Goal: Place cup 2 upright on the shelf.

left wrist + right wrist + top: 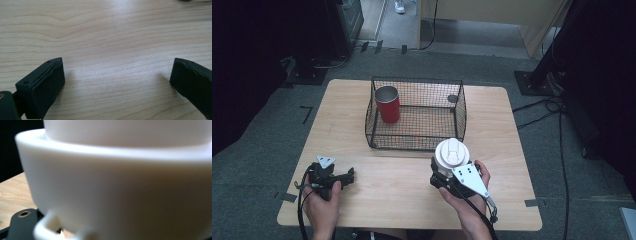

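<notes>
Right tool [446, 172] grips a white lidded cup [452, 155], held above the tabletop [402, 185] just in front of the wire basket [417, 145]. Left tool [348, 176] rests on the tabletop, jaws wide apart and empty.

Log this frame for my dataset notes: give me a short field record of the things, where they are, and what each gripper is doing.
table: wooden top
basket: black wire, at the table's middle back
red cup: upright in the basket's left rear corner
white cup: lidded, in the right gripper, just in front of the basket's right front corner
right gripper: shut on the white cup, which looms close up in its own view
left gripper: jaws open, nothing between them, low over the table at front left
</notes>
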Demonstrator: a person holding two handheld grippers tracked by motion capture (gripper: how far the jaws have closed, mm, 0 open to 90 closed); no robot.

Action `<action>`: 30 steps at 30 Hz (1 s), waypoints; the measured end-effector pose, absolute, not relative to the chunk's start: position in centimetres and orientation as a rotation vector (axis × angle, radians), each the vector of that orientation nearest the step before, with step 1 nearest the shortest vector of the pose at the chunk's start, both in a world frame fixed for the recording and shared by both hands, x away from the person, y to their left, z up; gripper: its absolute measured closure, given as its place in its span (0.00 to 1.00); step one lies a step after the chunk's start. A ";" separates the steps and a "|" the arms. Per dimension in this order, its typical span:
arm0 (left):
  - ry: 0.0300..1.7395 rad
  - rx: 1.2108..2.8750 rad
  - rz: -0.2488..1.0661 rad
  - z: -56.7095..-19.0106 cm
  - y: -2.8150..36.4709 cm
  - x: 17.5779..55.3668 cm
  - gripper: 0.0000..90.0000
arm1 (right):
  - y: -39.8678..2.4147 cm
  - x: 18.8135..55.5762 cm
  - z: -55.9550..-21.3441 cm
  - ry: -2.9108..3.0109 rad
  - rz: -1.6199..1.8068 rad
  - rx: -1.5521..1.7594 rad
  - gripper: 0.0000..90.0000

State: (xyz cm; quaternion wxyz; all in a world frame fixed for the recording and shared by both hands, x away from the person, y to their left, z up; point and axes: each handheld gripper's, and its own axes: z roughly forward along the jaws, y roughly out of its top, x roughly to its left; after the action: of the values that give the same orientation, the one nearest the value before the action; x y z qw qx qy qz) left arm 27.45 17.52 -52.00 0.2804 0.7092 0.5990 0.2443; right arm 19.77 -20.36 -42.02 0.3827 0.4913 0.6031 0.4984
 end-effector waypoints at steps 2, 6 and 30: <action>1.606 1.900 0.655 -52.0 17.5 27.5 0.00 | -20.2 20.0 -41.8 1.540 1.274 1.248 0.18; 1.606 1.900 0.655 -52.0 17.5 27.5 0.00 | -19.7 20.6 -41.1 1.546 1.282 1.228 0.18; 1.606 1.902 0.655 -52.0 17.5 27.5 0.00 | -17.3 24.0 -37.7 1.547 1.332 1.167 0.18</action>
State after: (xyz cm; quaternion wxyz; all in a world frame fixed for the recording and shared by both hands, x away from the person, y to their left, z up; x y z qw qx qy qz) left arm 27.45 17.52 -52.00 0.2802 0.7093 0.5990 0.2442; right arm 23.95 -17.33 -37.65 0.3849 0.4581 0.6070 0.5230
